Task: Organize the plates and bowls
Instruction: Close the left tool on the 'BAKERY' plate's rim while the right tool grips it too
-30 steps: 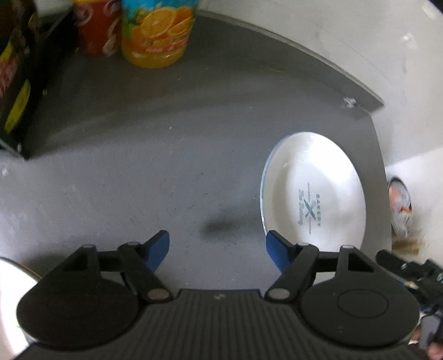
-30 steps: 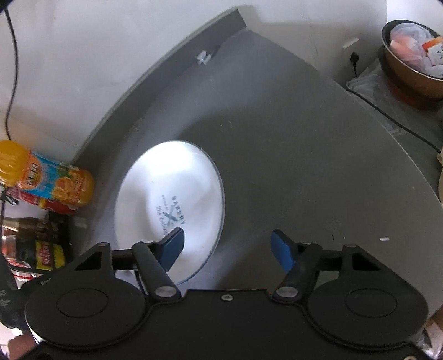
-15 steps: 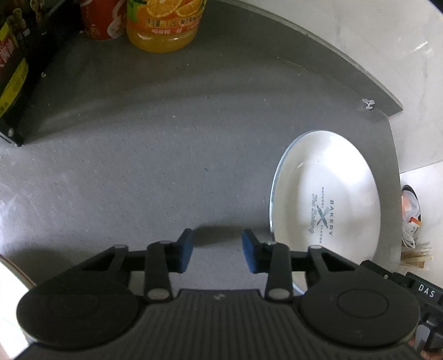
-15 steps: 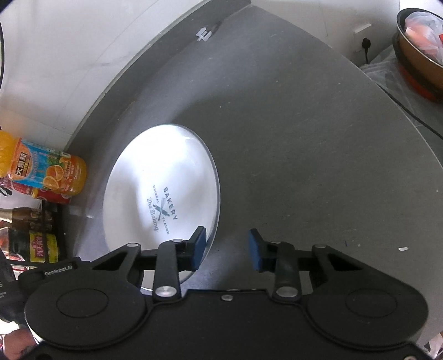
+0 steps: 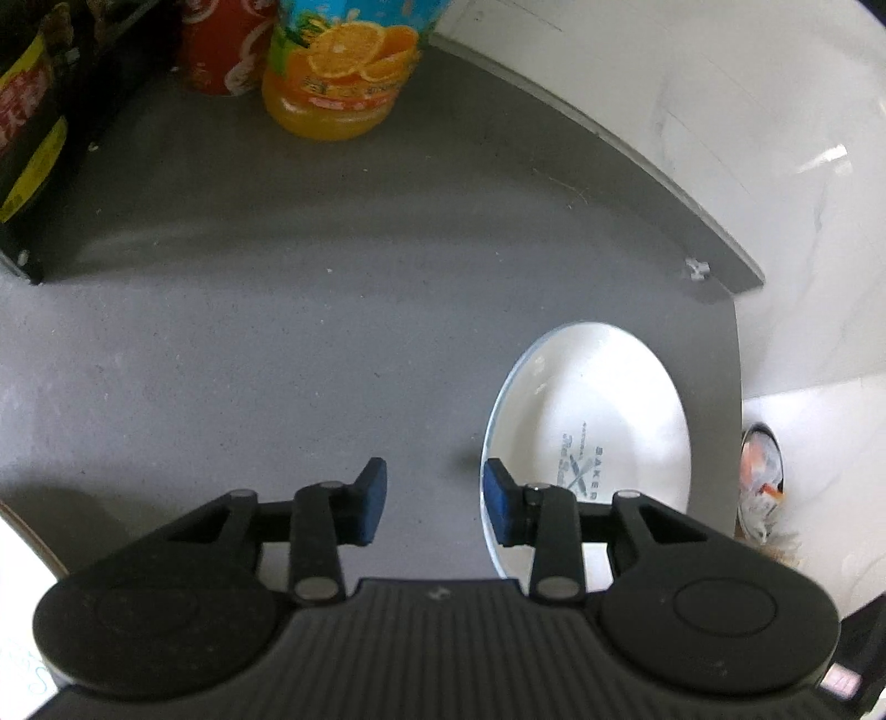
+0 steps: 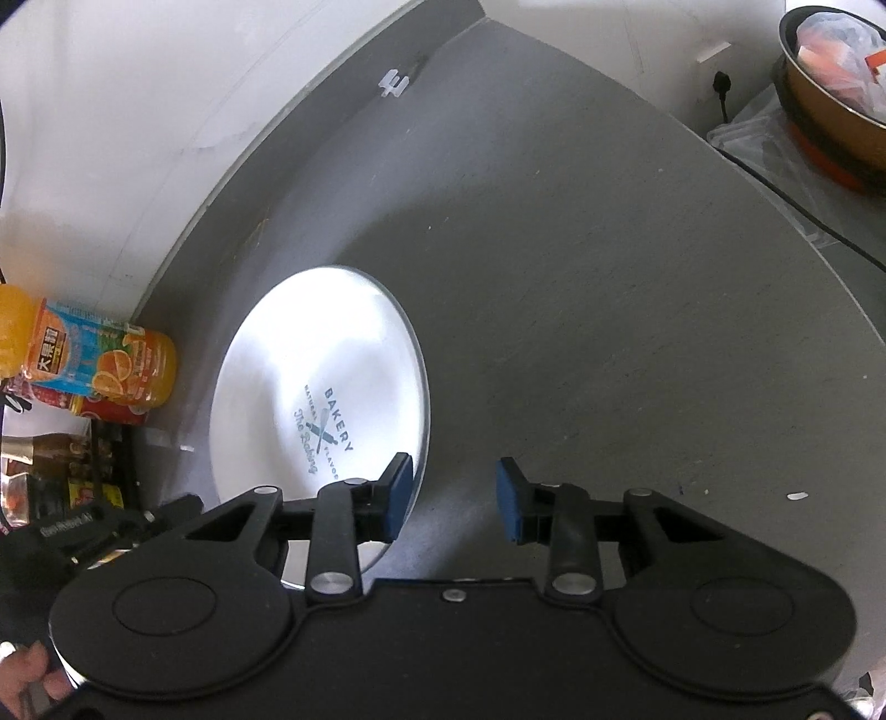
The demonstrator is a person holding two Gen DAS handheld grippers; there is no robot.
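Note:
A white plate (image 5: 592,426) with a "BAKERY" print lies flat on the grey counter (image 5: 277,343), near its right edge. It also shows in the right wrist view (image 6: 326,382). My left gripper (image 5: 433,507) is open and empty, hovering just left of the plate, its right pad over the plate's left rim. My right gripper (image 6: 454,498) is open and empty, hovering at the plate's right rim, its left pad over the rim. A pale rim of another dish (image 5: 22,548) shows at the far left edge of the left wrist view.
An orange juice bottle (image 5: 343,66), a red can (image 5: 221,44) and dark bottles in a black rack (image 5: 27,127) stand at the back left. A bowl of packets (image 6: 830,72) and a black cable (image 6: 786,194) sit right of the counter. White wall behind.
Both grippers narrowed from wide open half a second ago, then opened partway again. Both drew slightly back from the plate, which has not moved.

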